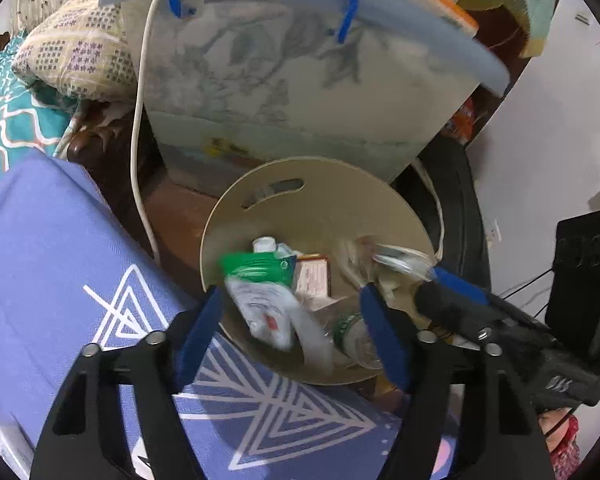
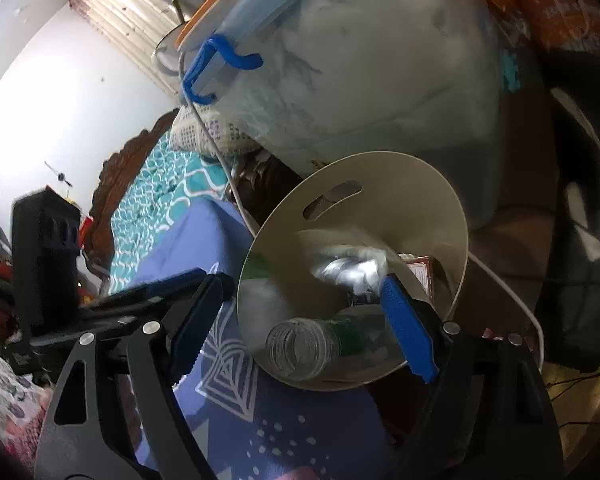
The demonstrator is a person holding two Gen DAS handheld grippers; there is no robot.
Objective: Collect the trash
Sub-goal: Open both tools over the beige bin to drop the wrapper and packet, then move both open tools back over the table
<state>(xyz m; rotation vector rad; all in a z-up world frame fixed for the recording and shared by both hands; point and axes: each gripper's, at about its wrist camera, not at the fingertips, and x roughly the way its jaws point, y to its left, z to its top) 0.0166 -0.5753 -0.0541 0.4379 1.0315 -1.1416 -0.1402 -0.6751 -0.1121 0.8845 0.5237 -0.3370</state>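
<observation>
Left claw point(image 1: 292, 320) agape, pointing steeply down; right claw point(image 2: 296, 320) agape.

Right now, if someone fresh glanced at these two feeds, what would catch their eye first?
The beige bin dead centre, with a blurred white and green wrapper in mid-air above it between the open jaws of the left gripper. In the right wrist view, a clear plastic bottle lies in the bin below the open right gripper. Behind looms a big translucent storage box with blue handles.

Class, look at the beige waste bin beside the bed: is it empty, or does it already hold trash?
It holds trash. Inside the beige bin lie a clear plastic bottle, a small printed carton and crumpled wrappers.
</observation>
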